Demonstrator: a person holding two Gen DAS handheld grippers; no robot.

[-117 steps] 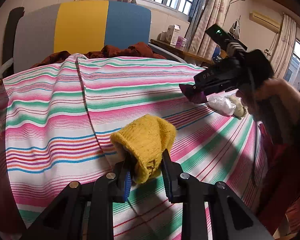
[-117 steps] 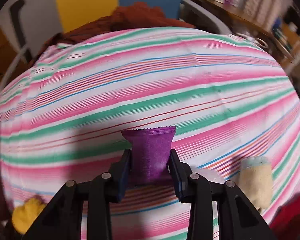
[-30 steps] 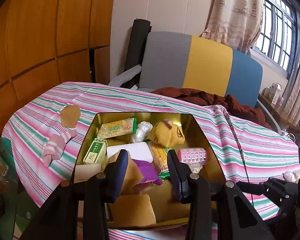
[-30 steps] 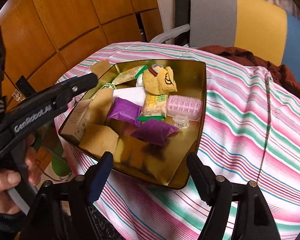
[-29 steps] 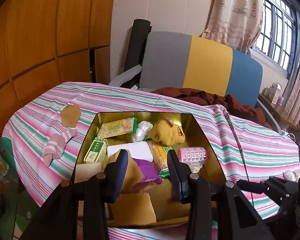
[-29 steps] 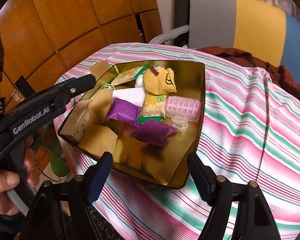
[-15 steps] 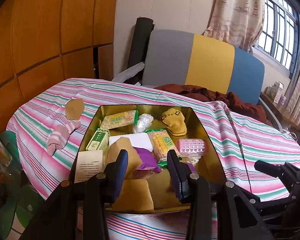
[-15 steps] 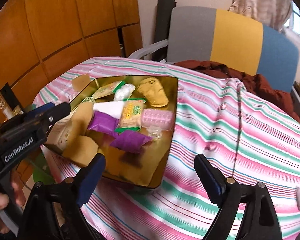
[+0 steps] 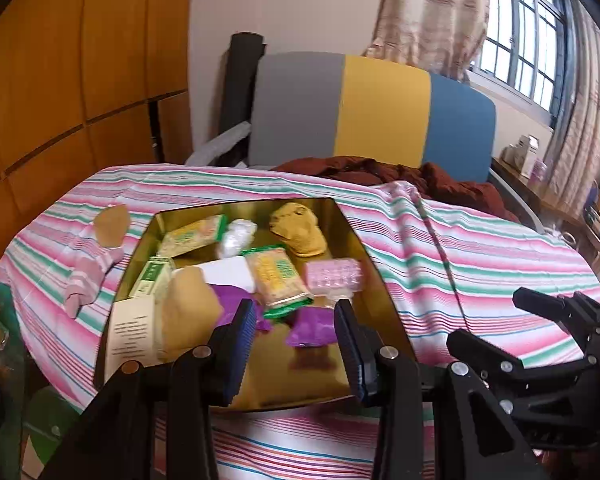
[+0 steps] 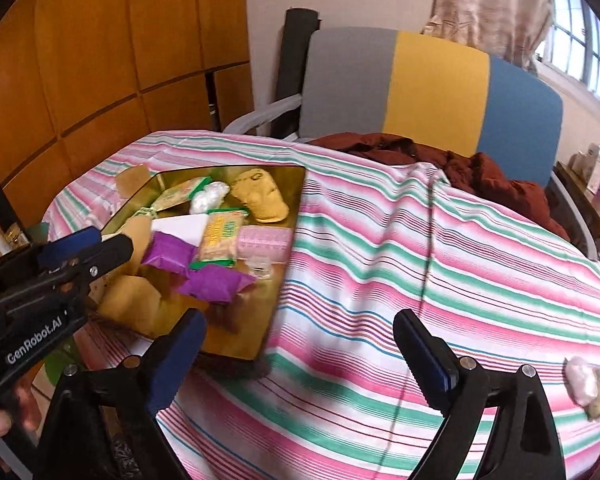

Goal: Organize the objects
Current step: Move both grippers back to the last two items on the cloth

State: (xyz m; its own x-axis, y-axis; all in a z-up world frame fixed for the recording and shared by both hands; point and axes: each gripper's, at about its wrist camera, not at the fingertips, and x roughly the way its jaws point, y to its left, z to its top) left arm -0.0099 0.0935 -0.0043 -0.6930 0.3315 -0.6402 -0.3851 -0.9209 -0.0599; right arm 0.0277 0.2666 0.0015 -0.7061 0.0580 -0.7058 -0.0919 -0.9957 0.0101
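Two tools hover over a bench covered by a striped cloth point(image 10: 440, 248). Left tool point(image 9: 296, 328): jaws part-way apart and empty, poised above the near end of the gold tray point(image 9: 376, 280), which sits on the cloth toward the bench's left side. Right tool point(image 10: 300, 344): jaws opening wide, nothing between them, held over bare cloth just right of the tray.

Tray contents, seen from the left wrist: a yellow knitted piece point(image 9: 300, 230) at the far right corner; a cracker packet point(image 9: 278, 276) near the middle; a pink blister pack point(image 9: 334, 276) to its right; two purple sachets point(image 9: 314, 330), one at each side of the left tool's gap; a white clear-wrapped lump point(image 9: 236, 236); a green box point(image 9: 152, 278).

Outside the tray: a pink sock point(image 9: 88, 276) lies on the cloth to its left, and a small pale wrapped item point(image 10: 580, 380) lies well apart near the right edge. A tricolour chair back point(image 10: 432, 84) stands behind the bench.
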